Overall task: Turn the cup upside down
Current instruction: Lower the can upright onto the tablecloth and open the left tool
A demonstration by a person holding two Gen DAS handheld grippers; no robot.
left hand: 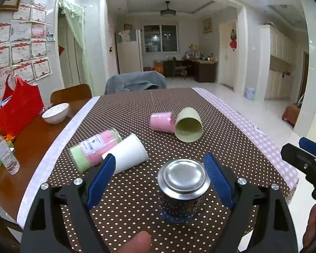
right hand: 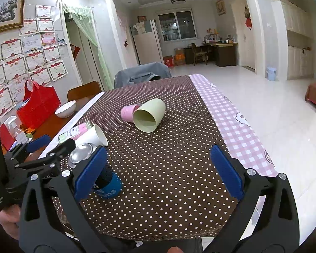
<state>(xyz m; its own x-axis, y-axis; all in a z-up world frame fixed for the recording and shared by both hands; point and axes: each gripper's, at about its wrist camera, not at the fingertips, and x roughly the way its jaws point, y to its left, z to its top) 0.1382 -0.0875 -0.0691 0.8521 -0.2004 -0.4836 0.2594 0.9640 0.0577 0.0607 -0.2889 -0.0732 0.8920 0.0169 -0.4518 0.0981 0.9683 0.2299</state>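
Left gripper: jaws stood wide open, blue pads either side of the steel cup, neither pad touching it. The cup stood inverted on the surface, its steel base facing up, dark printed wall and blue band at the bottom. It sat nearer the right-hand pad than the other.

Right gripper: jaws also wide open, holding nothing, only dotted cloth between the pads. In the right wrist view the same inverted cup sat just beyond one pad, partly hidden by it, with the left gripper around it.

Just past the left gripper's pad a white paper cup lay on its side, touching a pink-and-green jar, also on its side. Further out, mid-surface, a pink cup and a pale green cup lay tipped over, touching each other, the green one's mouth toward the cameras.

At the far edge: white bowl, red bag, clear bottle.
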